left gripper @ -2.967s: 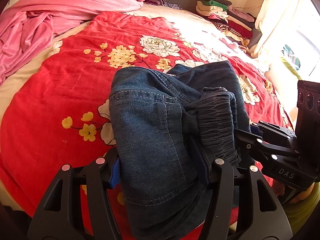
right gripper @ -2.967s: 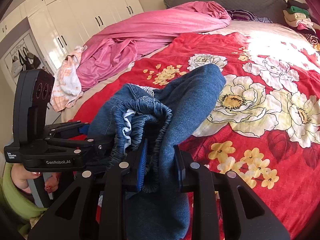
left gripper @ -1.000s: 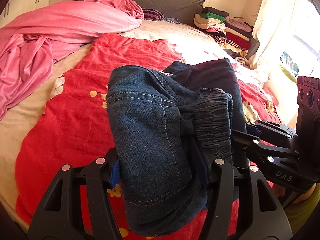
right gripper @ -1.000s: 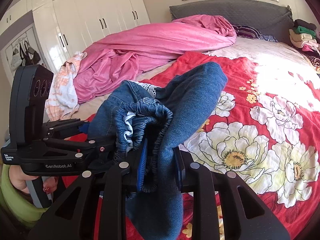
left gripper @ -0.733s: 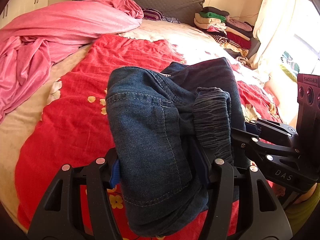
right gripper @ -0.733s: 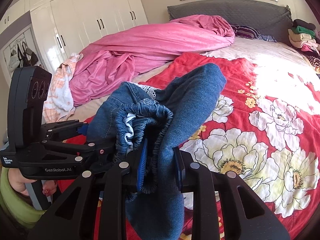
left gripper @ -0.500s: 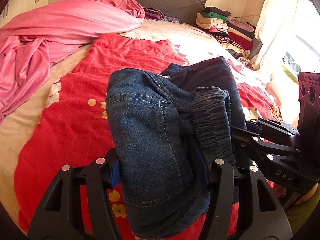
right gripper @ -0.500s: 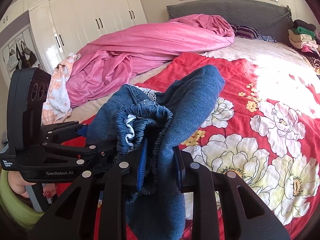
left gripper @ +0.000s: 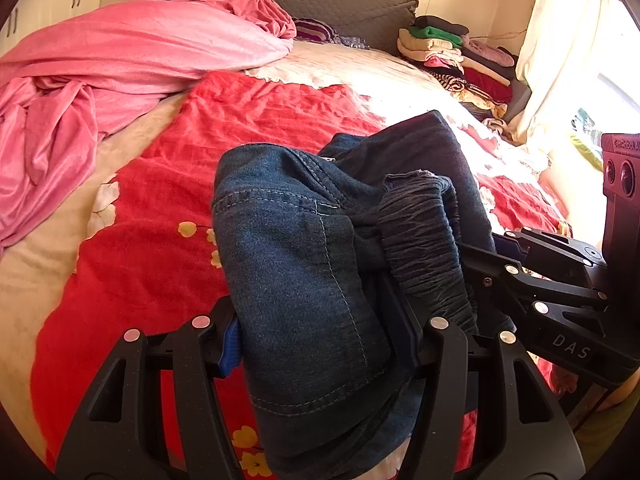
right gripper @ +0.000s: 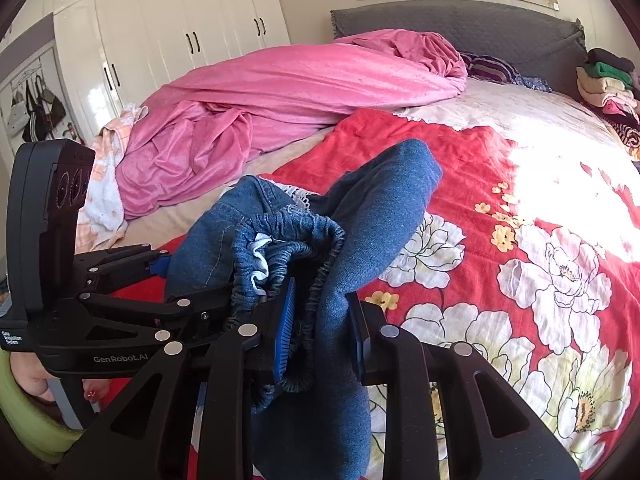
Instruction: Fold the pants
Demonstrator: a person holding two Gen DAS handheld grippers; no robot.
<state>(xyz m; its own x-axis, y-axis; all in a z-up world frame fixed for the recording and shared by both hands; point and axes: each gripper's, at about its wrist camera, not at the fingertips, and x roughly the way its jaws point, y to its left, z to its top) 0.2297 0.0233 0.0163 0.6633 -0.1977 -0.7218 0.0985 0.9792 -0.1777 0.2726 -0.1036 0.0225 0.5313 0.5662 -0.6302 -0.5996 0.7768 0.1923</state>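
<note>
A bundle of blue denim pants (left gripper: 312, 280) is hanging above the red floral bedspread (left gripper: 168, 184), filling most of what both cameras are seeing. The left gripper (left gripper: 316, 340) is clamping a thick fold of the denim; the right gripper (right gripper: 320, 332) is pinching the gathered elastic waistband. A rumpled pink blanket (right gripper: 288, 88) is lying toward the grey headboard (right gripper: 460, 24), a stack of folded clothes (left gripper: 452, 56) is sitting beside the curtain (left gripper: 560, 40), and white wardrobes (right gripper: 160, 32) are lining the wall. "GenRobot.AI" is showing on the left gripper's body, "DAS" on the right's.
</note>
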